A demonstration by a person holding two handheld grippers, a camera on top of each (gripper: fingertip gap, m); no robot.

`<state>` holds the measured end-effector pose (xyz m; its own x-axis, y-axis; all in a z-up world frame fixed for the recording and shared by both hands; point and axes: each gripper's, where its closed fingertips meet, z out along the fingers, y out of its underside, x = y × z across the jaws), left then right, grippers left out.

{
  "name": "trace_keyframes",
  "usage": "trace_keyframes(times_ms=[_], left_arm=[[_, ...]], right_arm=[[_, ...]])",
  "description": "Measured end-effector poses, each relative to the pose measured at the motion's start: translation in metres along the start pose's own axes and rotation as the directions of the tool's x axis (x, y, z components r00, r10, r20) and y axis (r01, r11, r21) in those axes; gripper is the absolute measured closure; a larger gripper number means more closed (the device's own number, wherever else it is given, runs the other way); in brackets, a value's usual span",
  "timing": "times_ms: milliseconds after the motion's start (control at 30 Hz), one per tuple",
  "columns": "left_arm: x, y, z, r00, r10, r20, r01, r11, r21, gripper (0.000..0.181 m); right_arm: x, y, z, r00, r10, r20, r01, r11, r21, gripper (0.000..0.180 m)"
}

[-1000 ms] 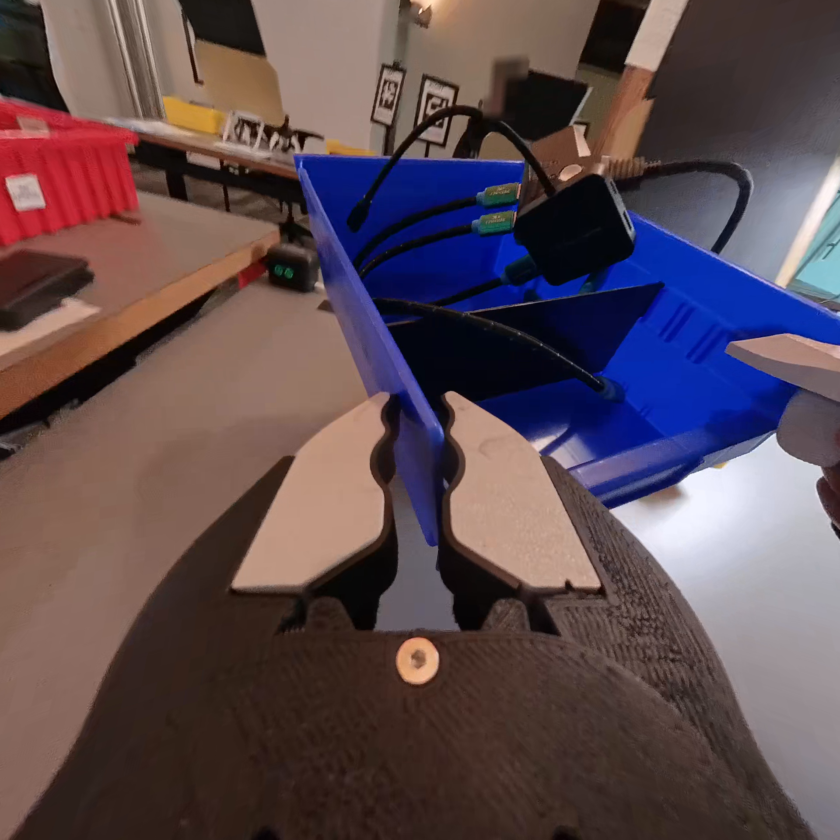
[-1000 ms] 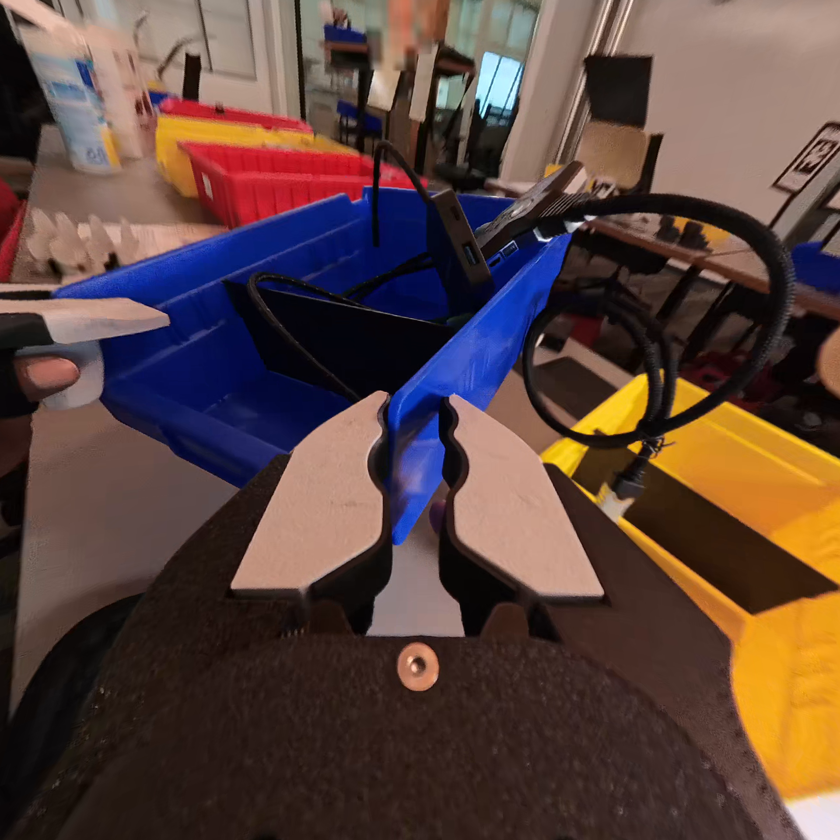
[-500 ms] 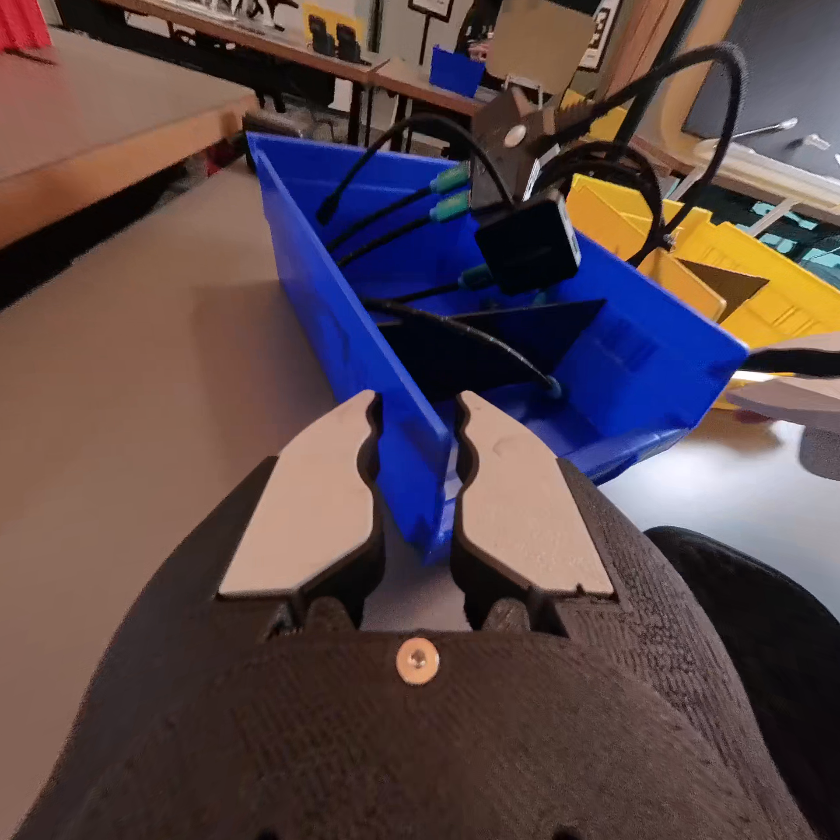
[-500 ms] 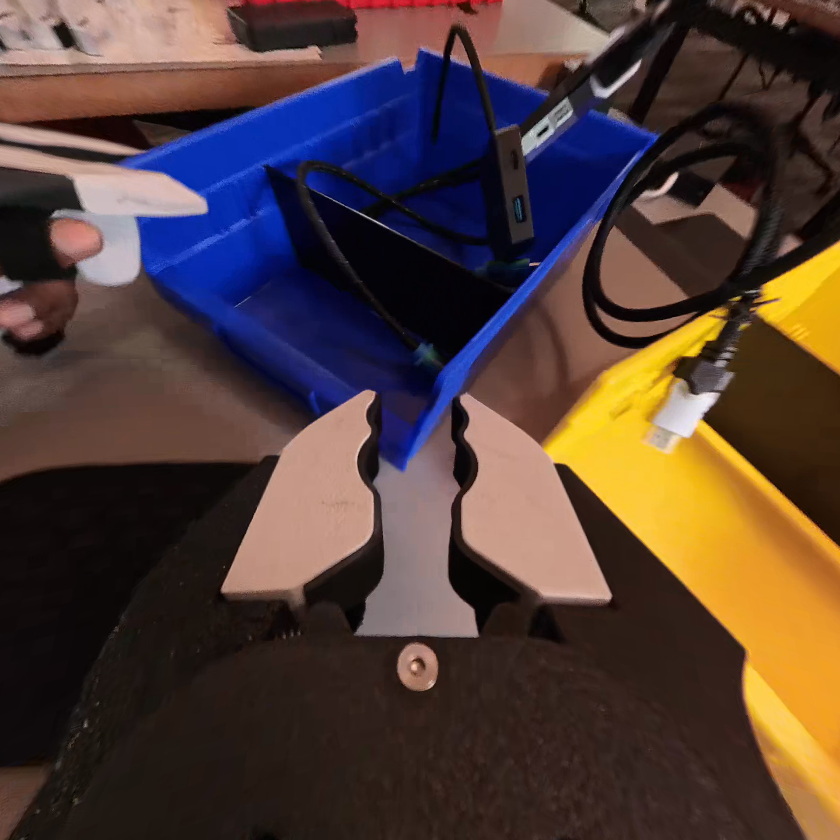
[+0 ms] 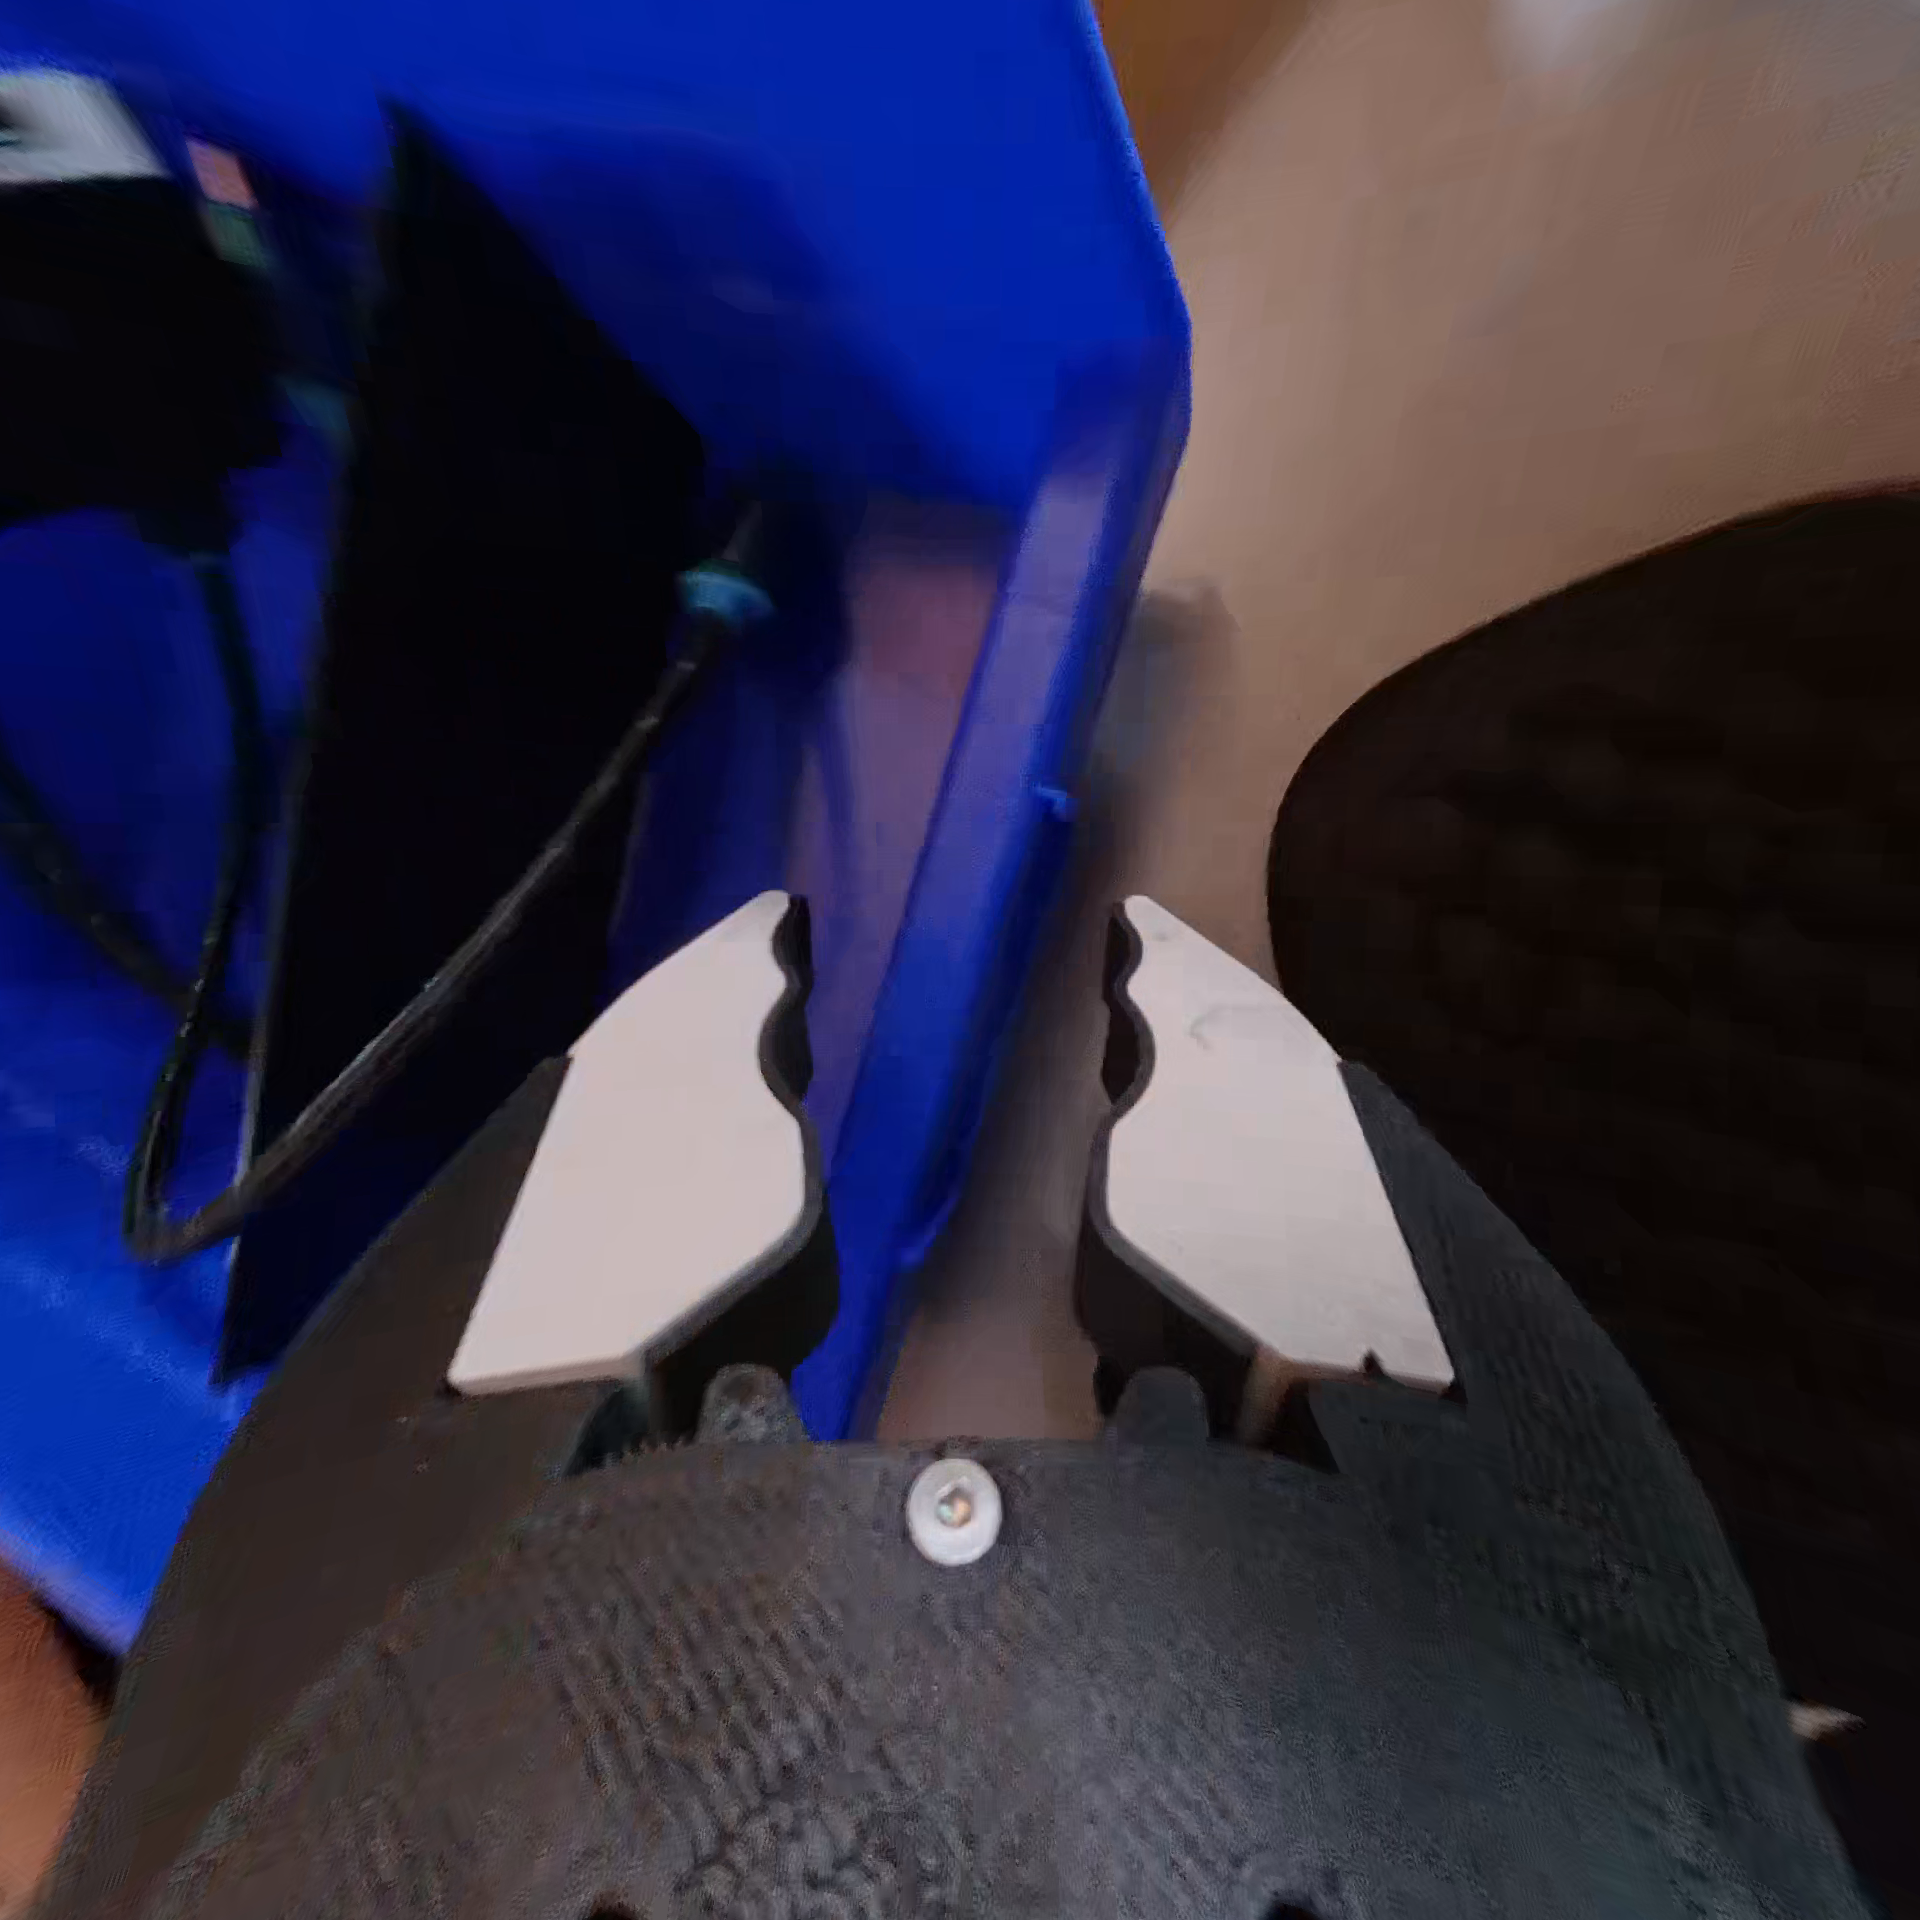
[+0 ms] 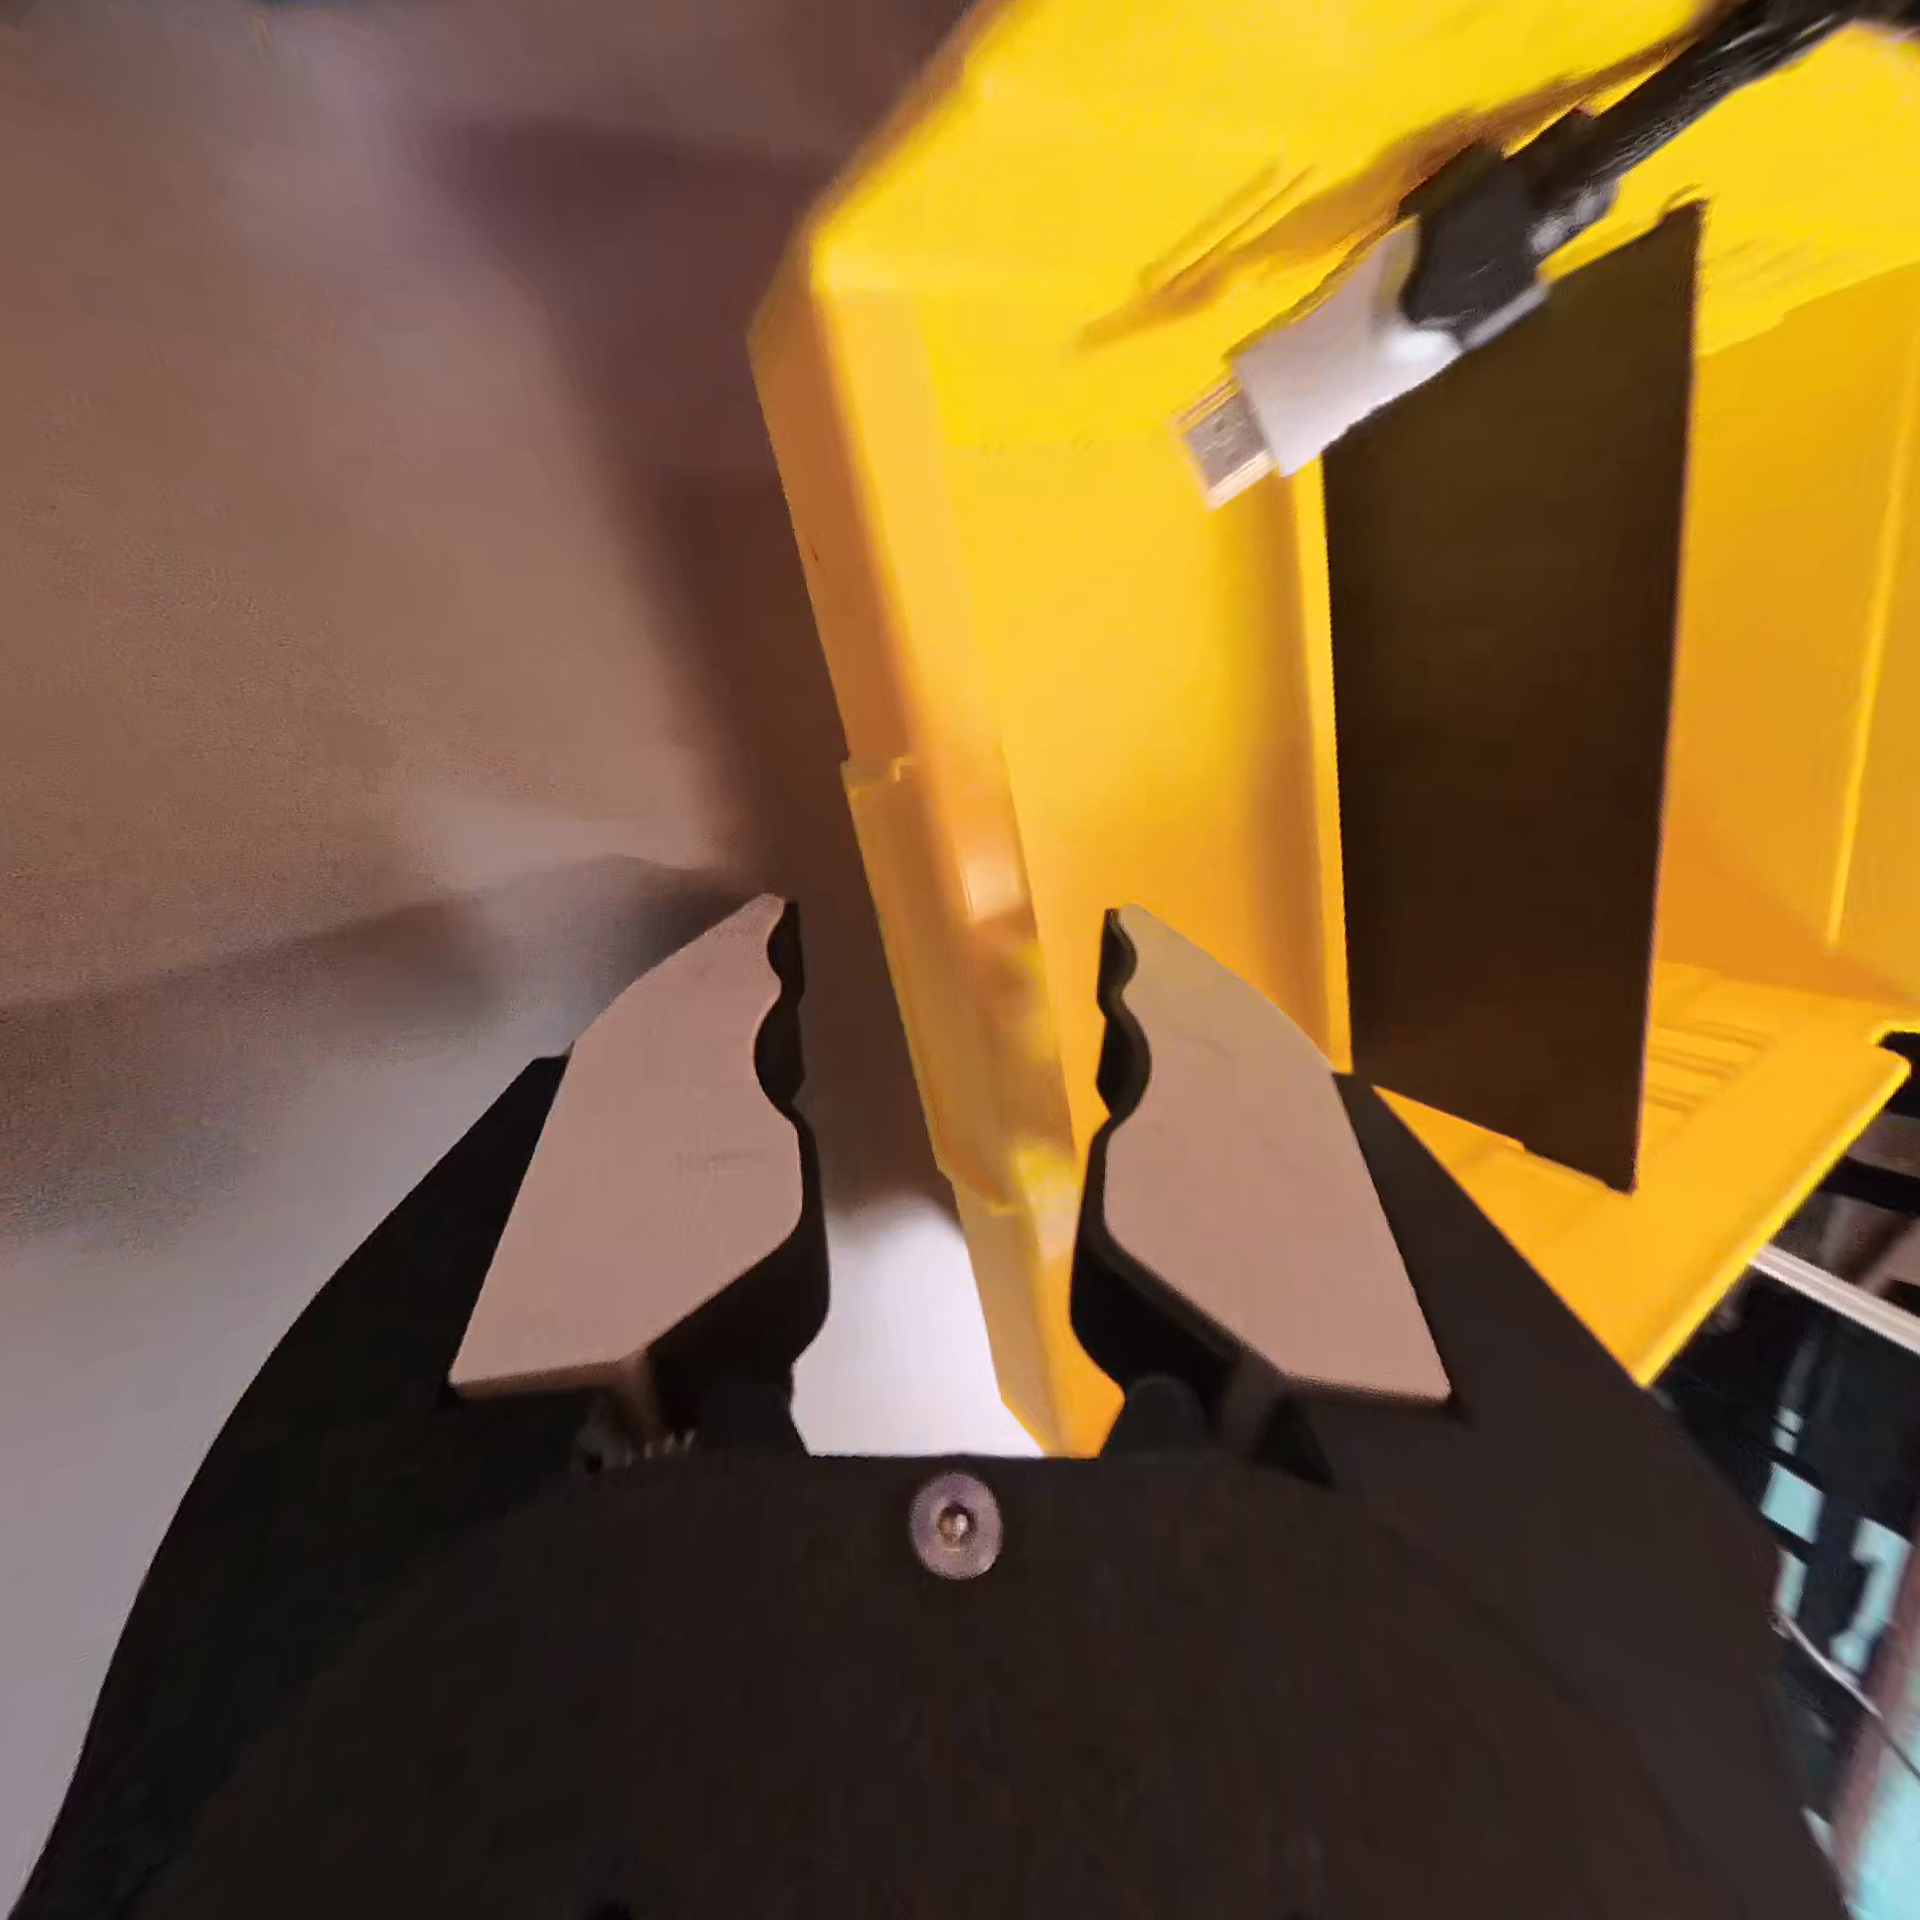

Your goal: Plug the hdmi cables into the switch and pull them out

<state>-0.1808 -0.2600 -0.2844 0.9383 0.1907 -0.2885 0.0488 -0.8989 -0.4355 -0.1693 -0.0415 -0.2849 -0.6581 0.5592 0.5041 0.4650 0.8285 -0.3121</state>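
Note:
My left gripper (image 5: 956,909) is open, and the side wall of the blue bin (image 5: 831,260) stands between its fingers without being clamped. Inside the bin are a black divider (image 5: 468,623), thin black cables with a teal-collared plug (image 5: 717,597), and a dark boxy device (image 5: 104,312) at the upper left, blurred. My right gripper (image 6: 945,909) is open astride the wall of a yellow bin (image 6: 1039,468). A white-and-black cable plug (image 6: 1309,384) with a metal tip hangs over that bin.
A black divider (image 6: 1507,675) stands in the yellow bin. A dark rounded textured body (image 5: 1610,935) lies on the brown tabletop (image 5: 1507,312) right of the blue bin. Both views are motion-blurred.
Both grippers were shut on the blue bin's walls and have opened. The left one has tipped down close to the bin. The right one has moved from the blue bin to the yellow bin's wall.

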Motion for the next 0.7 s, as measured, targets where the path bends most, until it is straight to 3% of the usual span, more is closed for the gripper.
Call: trace_keyframes(times_ms=[33,67,133,367,533,700], left_arm=[[0.002,0.004,0.013,0.998,0.060,-0.004,-0.060,0.996,-0.060,0.135],[0.000,0.006,0.021,0.992,0.125,-0.003,-0.125,0.987,-0.099,0.147],[0.000,-0.005,0.022,0.989,0.148,-0.031,-0.150,0.986,-0.074,0.150],[-0.010,-0.041,-0.036,0.994,0.096,-0.048,-0.081,0.966,0.245,0.150],[-0.019,-0.053,-0.074,0.998,0.055,-0.026,-0.041,0.923,0.382,0.149],[-0.022,-0.054,-0.068,0.997,0.079,0.005,-0.076,0.931,0.357,0.149]], right_arm=[[-0.001,0.002,0.007,1.000,-0.011,0.000,0.011,1.000,-0.021,0.130],[0.000,0.003,0.011,1.000,-0.027,-0.011,0.026,0.999,-0.029,0.137],[0.001,0.005,0.010,0.998,-0.063,-0.028,0.061,0.997,-0.042,0.148],[-0.006,0.044,-0.009,0.999,-0.048,-0.006,0.048,0.997,-0.053,0.147],[-0.020,0.079,-0.032,1.000,-0.021,-0.015,0.020,0.998,-0.064,0.147],[-0.039,0.130,-0.066,0.998,0.043,-0.041,-0.046,0.996,-0.081,0.146]])
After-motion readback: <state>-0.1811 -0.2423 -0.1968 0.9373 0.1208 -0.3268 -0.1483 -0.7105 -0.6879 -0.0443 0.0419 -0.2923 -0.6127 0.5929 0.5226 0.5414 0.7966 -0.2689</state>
